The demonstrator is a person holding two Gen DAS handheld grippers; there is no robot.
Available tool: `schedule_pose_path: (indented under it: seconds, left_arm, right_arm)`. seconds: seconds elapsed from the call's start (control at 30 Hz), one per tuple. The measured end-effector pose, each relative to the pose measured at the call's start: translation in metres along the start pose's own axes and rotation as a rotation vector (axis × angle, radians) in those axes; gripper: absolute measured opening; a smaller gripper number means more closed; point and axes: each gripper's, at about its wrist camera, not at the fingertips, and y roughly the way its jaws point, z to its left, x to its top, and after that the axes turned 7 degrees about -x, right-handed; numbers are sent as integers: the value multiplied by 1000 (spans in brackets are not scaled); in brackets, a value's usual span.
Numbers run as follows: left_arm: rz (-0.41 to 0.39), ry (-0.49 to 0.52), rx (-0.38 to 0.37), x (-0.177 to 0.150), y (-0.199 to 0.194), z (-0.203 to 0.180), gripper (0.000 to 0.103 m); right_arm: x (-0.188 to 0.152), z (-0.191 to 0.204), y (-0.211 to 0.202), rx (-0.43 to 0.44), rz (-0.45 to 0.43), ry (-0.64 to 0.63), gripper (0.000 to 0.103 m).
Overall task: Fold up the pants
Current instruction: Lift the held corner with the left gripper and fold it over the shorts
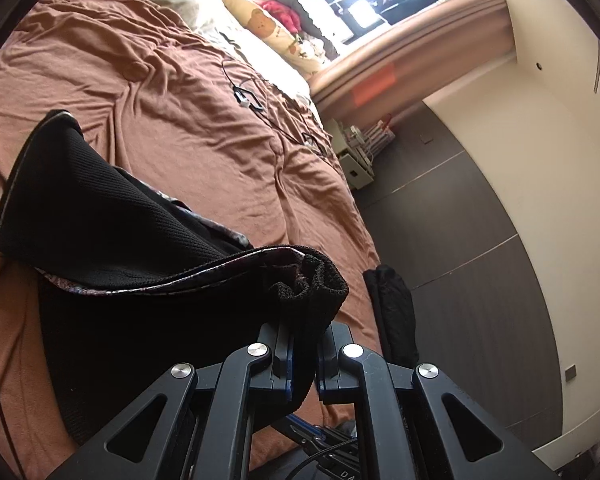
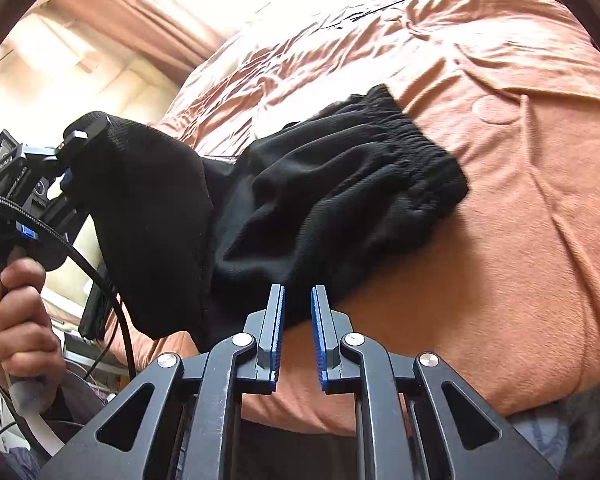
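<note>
Pants [image 1: 100,216] pinched in raised left hand-held gripper [image 1: 304,344]

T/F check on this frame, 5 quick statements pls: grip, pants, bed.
1. The left gripper is shut on the pants. True.
2. The sheet is blue. False: it is orange-brown.
3. The pants lie flat and fully folded. False: one end hangs lifted from the left gripper and the rest is bunched.
4. The waistband rests on the sheet. True.
5. A hand grips the left gripper's handle. True.
</note>
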Motion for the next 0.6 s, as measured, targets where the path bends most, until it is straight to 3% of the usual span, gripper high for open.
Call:
schedule_pose_path:
  seconds: [0.5,0.6]
  left_arm:
    - [186,-18,-9,-47,82,-6,8]
    - [231,-34,2,-52,93,-1,17]
  right_arm:
    - [-22,-38,-44,-60,-21,91,11]
    - [-24,-43,-47,-67,-16,102,11]
